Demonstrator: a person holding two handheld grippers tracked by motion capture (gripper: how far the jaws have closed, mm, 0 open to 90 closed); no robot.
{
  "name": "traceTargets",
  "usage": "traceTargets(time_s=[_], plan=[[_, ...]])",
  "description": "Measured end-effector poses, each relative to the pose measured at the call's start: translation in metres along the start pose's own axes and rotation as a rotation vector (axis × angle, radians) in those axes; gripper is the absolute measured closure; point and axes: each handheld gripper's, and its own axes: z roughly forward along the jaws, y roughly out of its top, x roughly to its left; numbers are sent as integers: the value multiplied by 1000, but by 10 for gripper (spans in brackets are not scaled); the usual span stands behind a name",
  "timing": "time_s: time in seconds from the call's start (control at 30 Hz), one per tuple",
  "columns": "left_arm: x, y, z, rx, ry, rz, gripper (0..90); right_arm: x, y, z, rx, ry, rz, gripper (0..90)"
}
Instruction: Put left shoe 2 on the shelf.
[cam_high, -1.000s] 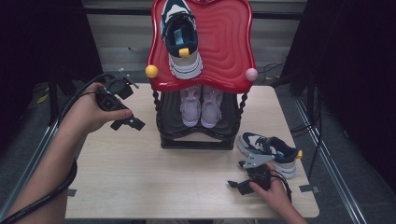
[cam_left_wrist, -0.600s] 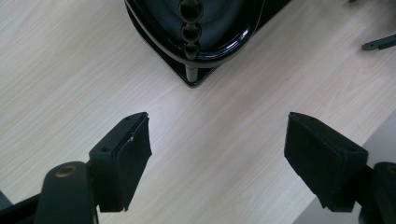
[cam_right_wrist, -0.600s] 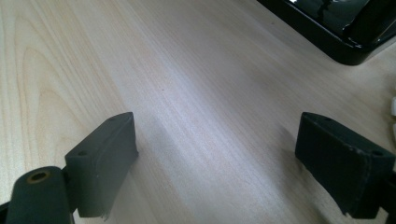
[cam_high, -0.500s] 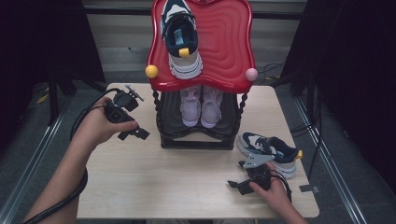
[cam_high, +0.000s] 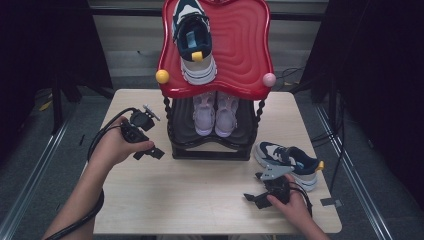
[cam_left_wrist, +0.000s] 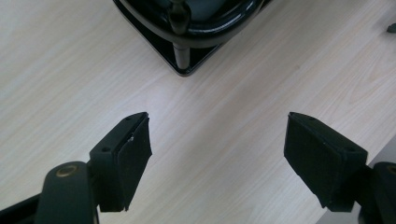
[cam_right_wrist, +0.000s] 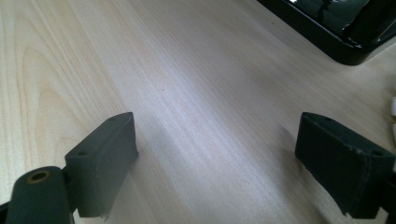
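A black two-tier rack (cam_high: 210, 150) with a red wavy top shelf (cam_high: 245, 50) stands at the back of the light wooden table (cam_high: 200, 190). One navy and white sneaker (cam_high: 194, 42) lies on the red shelf. A pale lilac pair (cam_high: 215, 114) sits on the lower shelf. A second navy and white sneaker (cam_high: 289, 162) rests on the table right of the rack. My left gripper (cam_high: 149, 153) hovers open and empty just left of the rack's front corner (cam_left_wrist: 187, 65). My right gripper (cam_high: 255, 199) lies open and empty on the table beside the loose sneaker.
A yellow knob (cam_high: 162, 76) and a pink knob (cam_high: 269, 79) stick out at the red shelf's front corners. Cables trail from both grippers. Bare tabletop lies between the two hands, in front of the rack. Dark floor surrounds the table.
My left hand has come down toward the table and nearer its front, staying left of the rack, jaws still open. The right hand has not moved.
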Motion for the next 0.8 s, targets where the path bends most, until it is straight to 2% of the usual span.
traceTargets(time_s=[0.4,0.5,0.8], plan=[[-6,-14,48,-36,-51,-2,227,0,0,0,4,1,0,121],[-8,-17,58,-43,-47,2,226,0,0,0,4,1,0,121],[-12,-28,93,-68,-75,-16,220,0,0,0,4,1,0,121]])
